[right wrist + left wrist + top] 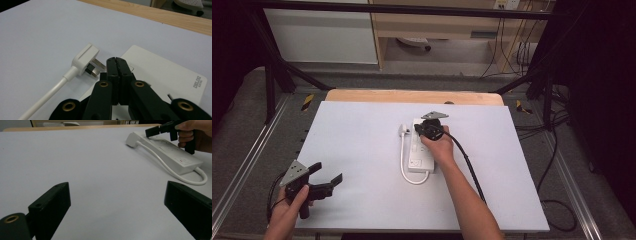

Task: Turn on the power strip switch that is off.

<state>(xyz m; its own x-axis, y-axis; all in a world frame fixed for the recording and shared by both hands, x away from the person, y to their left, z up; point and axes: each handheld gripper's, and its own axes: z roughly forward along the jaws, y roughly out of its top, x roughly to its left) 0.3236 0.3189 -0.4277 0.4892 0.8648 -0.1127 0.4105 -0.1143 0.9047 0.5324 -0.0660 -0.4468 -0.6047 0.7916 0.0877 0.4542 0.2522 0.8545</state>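
A white power strip (421,150) lies in the middle of the white table, its white cable (404,165) looping round its left side to a white plug (403,130) that rests on the table beside the strip's far end. The plug (85,58) lies on its side with its metal prongs toward the strip (162,72). My right gripper (117,61) is shut with nothing between its jaws, tips just right of the prongs, above the strip's far end (418,129). My left gripper (326,173) is open at the near left corner, jaws wide over bare table (117,202).
The white board (362,150) covers a wooden table whose far edge (412,96) shows beyond it. Black frame posts and floor cables (552,165) stand around the table. A cable (467,162) trails from my right gripper along the forearm.
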